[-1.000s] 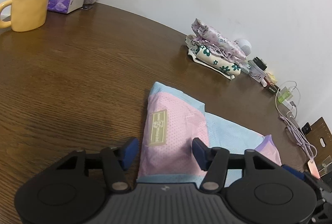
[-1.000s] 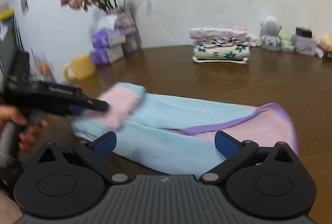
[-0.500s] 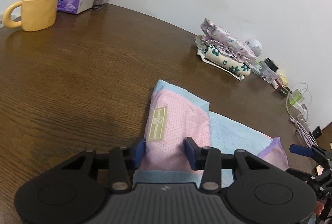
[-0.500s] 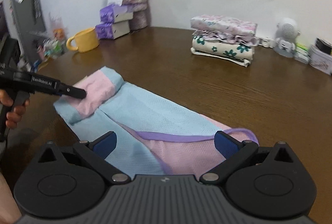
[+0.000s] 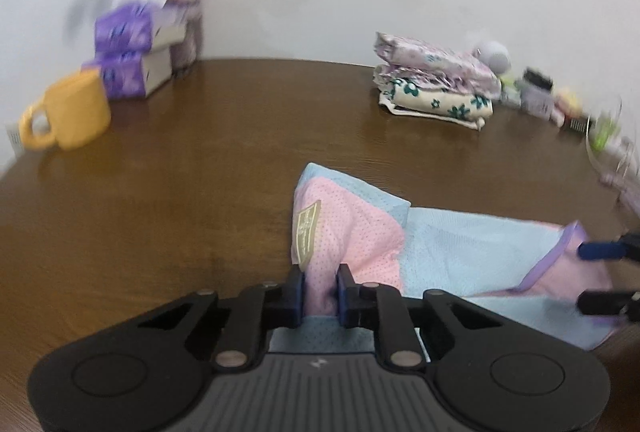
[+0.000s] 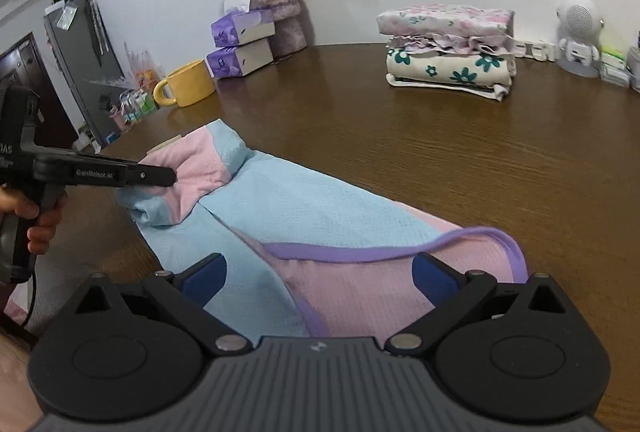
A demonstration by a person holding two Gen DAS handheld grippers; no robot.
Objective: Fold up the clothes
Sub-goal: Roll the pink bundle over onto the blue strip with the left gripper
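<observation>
A light blue and pink mesh garment (image 5: pixel 460 248) (image 6: pixel 320 200) with purple trim lies across the brown table (image 5: pixel 200 192). Its pink end, with a tan label (image 5: pixel 306 232), is folded over. My left gripper (image 5: pixel 320 292) (image 6: pixel 160 176) has its jaws closing, and the pads press a bunch of that pink fold between them. My right gripper (image 6: pixel 320 272) (image 5: pixel 596 274) stands open and wide at the other end. Its blue fingertips (image 6: pixel 204 274) hover just over the pink, purple-edged part, holding nothing.
A stack of folded floral clothes (image 5: pixel 436 88) (image 6: pixel 448 48) sits at the back. A yellow mug (image 5: pixel 76 112), purple tissue boxes (image 5: pixel 128 64) and a vase of flowers (image 6: pixel 276 8) stand back left. A small white figure (image 6: pixel 578 32) and clutter line the right wall.
The left jaws have narrowed from open around the pink fold to pinching it. The left view has rolled and swung. The right gripper moved along the garment to its purple-edged end.
</observation>
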